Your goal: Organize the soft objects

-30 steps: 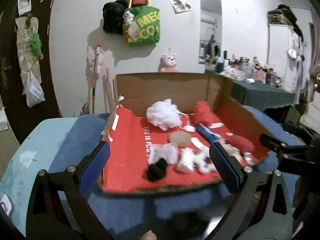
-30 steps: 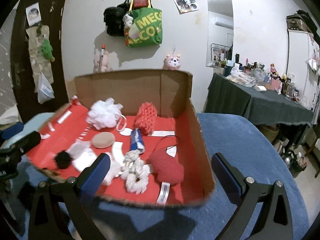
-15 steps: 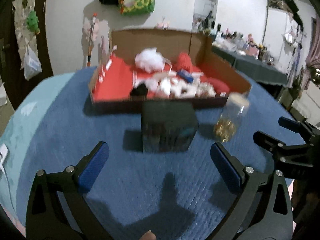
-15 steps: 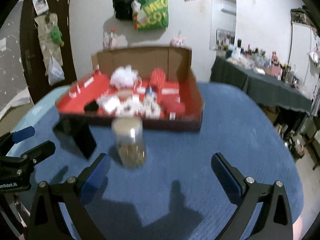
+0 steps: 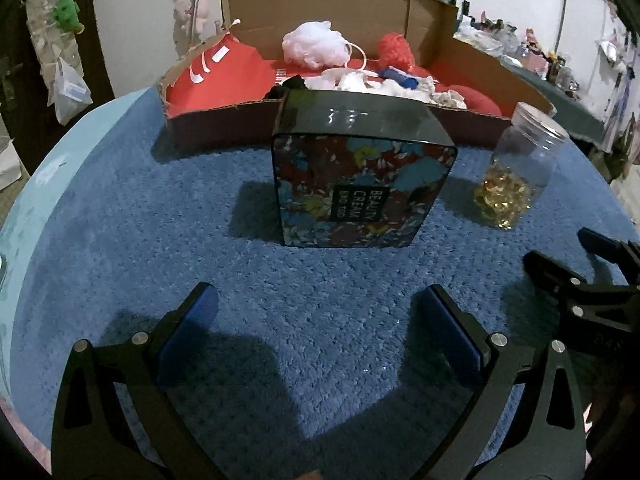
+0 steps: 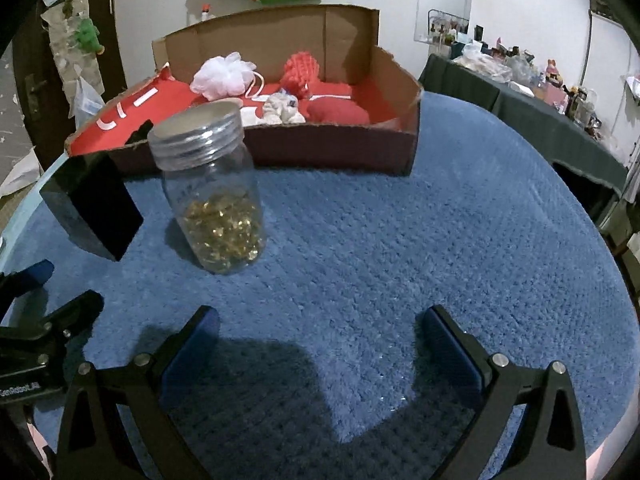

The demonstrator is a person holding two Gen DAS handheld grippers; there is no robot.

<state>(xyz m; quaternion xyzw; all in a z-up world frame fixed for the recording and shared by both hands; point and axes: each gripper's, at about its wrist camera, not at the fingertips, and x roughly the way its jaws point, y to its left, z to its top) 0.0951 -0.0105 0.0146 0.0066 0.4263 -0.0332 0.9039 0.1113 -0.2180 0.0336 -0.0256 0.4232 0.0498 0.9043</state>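
A cardboard box with a red inside stands at the far side of the blue cloth. In it lie a white mesh puff, a red knitted ball, a red cushion, a black pompom and several white soft pieces. My left gripper is open and empty, low over the cloth, well short of the box. My right gripper is open and empty, likewise near the front.
A dark floral tin marked "Beauty Cream" stands in front of the box. A clear jar with gold pieces stands to its right. A cluttered dark table is at the far right.
Both grippers have drawn back from just over the box to the near side of the cloth. The tin and the jar have come into view between them and the box.
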